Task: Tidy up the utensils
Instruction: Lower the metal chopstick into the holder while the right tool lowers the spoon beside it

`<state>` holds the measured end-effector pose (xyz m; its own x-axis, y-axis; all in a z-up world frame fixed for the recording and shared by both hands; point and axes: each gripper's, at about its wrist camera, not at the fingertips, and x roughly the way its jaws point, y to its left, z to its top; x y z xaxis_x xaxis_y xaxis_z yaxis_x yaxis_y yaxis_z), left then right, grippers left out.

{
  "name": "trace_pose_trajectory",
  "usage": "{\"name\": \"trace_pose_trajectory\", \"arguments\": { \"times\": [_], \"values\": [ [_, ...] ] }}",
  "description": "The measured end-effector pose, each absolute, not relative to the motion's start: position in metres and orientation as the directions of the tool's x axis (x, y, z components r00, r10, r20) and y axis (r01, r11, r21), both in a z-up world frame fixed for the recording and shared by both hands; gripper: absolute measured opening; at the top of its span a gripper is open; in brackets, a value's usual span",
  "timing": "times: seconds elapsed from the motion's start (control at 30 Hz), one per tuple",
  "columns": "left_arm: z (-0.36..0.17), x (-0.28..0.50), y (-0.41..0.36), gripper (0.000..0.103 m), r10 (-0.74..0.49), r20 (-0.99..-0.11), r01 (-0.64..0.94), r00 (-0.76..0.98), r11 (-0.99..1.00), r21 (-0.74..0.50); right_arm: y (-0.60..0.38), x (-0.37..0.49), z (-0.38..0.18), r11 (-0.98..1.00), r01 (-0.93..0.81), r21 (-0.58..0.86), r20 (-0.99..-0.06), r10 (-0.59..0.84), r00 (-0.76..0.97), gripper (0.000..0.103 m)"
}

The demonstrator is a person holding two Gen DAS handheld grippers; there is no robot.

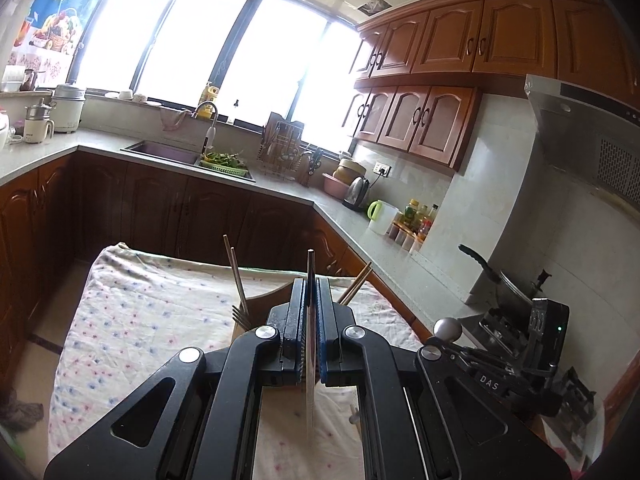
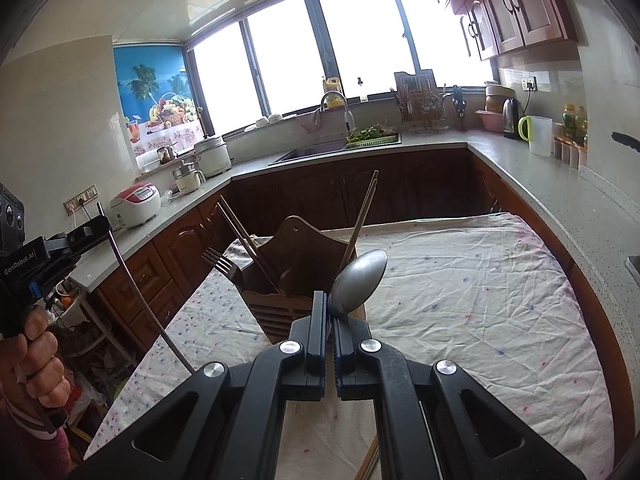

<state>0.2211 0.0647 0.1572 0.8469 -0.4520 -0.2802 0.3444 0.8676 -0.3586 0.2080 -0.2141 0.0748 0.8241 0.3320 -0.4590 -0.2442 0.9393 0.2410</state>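
The wooden holder (image 2: 296,276) (fork (image 2: 222,265), chopsticks (image 2: 362,216) inside) waits; right fingers (image 2: 329,320) clench a spoon (image 2: 358,282), left fingers (image 1: 311,312) a utensil (image 1: 310,360).

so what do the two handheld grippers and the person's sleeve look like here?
Both are black plastic. The left gripper has blue-faced pads, round silver pivot bolts and triangular cut-outs in its arms. The right gripper is built the same way. Seen from the right wrist camera, the left unit's body reads "GenRobot.AI" in white. The hand gripping it shows a pink knit sleeve with a paler cuff stripe.
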Motion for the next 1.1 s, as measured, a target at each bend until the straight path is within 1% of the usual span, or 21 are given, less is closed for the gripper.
{"name": "trace_pose_trajectory", "arguments": {
  "times": [0.27,0.43,0.6,0.83,1.1],
  "values": [
    [0.183,0.244,0.071,0.003,-0.419,-0.204,0.328,0.885,0.871,-0.365,-0.209,0.234,0.098,0.941,-0.251,0.225,-0.411,0.325,0.852,0.002],
    [0.184,0.266,0.078,0.003,-0.374,-0.189,0.284,0.908,0.880,-0.380,-0.208,0.254,0.111,0.943,-0.248,0.223,-0.374,0.317,0.871,0.003],
    [0.178,0.289,0.083,0.003,-0.327,-0.184,0.236,0.927,0.889,-0.393,-0.208,0.274,0.115,0.944,-0.242,0.224,-0.356,0.310,0.881,0.003],
    [0.159,0.317,0.082,0.003,-0.278,-0.174,0.185,0.945,0.890,-0.418,-0.205,0.296,0.109,0.954,-0.225,0.197,-0.358,0.283,0.890,0.003],
    [0.125,0.336,0.070,0.003,-0.261,-0.212,0.156,0.942,0.898,-0.412,-0.192,0.313,0.084,0.960,-0.221,0.171,-0.399,0.273,0.875,0.003]
  ]
}}
